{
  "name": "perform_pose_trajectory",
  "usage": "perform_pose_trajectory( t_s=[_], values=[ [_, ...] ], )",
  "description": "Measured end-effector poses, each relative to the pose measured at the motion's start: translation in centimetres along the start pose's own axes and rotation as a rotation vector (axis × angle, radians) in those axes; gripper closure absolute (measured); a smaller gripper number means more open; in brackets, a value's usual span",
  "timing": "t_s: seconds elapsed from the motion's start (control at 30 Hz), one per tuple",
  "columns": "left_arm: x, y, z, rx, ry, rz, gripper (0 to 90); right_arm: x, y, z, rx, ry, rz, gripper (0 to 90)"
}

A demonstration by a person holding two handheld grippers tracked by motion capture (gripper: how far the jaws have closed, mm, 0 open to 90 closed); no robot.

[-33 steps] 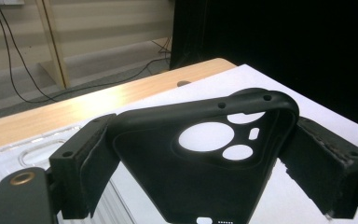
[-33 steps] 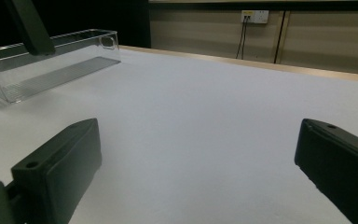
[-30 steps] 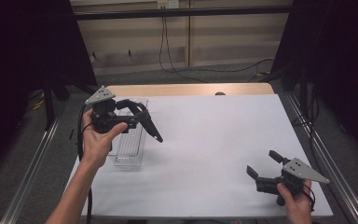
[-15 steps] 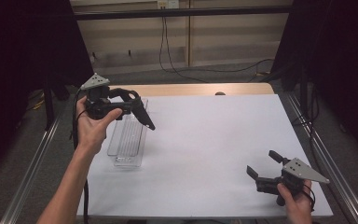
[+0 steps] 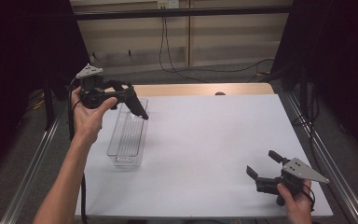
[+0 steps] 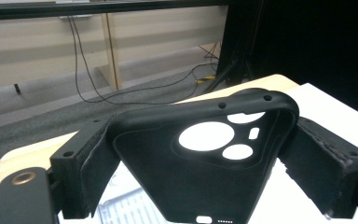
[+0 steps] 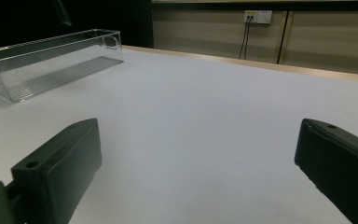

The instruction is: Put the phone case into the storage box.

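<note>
Phone case [image 6: 200, 172], black and soft, is clamped across its width in my left gripper [image 5: 133, 100], held in the air over the far end of the clear plastic bin [image 5: 128, 140]. To do this well, I'd line its long axis up with the bin's length before lowering. Right now its camera-cutout end points away from my hand, its long axis sloping down toward the bin, I think. My right gripper [image 5: 265, 164] rests wide open and empty near the table's [image 5: 214, 140] near right corner.

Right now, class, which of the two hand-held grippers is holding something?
The left hand-held gripper, raised above the clear plastic bin, clamps a black phone case; the right hand-held gripper sits open and empty.
</note>
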State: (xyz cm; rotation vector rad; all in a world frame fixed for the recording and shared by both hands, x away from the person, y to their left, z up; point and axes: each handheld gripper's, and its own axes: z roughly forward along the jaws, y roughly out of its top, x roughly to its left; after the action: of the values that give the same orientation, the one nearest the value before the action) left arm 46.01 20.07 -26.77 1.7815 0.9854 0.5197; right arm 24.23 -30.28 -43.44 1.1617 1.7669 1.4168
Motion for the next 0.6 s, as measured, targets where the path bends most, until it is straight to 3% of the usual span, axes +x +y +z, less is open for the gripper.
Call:
perform_pose_trajectory(
  t_s=[0.6],
  values=[
    [2.1, -0.4, 2.4, -0.009, 0.084, -0.006, 14.1, 0.0, 0.0, 0.0, 0.0, 0.001, 0.005, 0.1]
  ],
)
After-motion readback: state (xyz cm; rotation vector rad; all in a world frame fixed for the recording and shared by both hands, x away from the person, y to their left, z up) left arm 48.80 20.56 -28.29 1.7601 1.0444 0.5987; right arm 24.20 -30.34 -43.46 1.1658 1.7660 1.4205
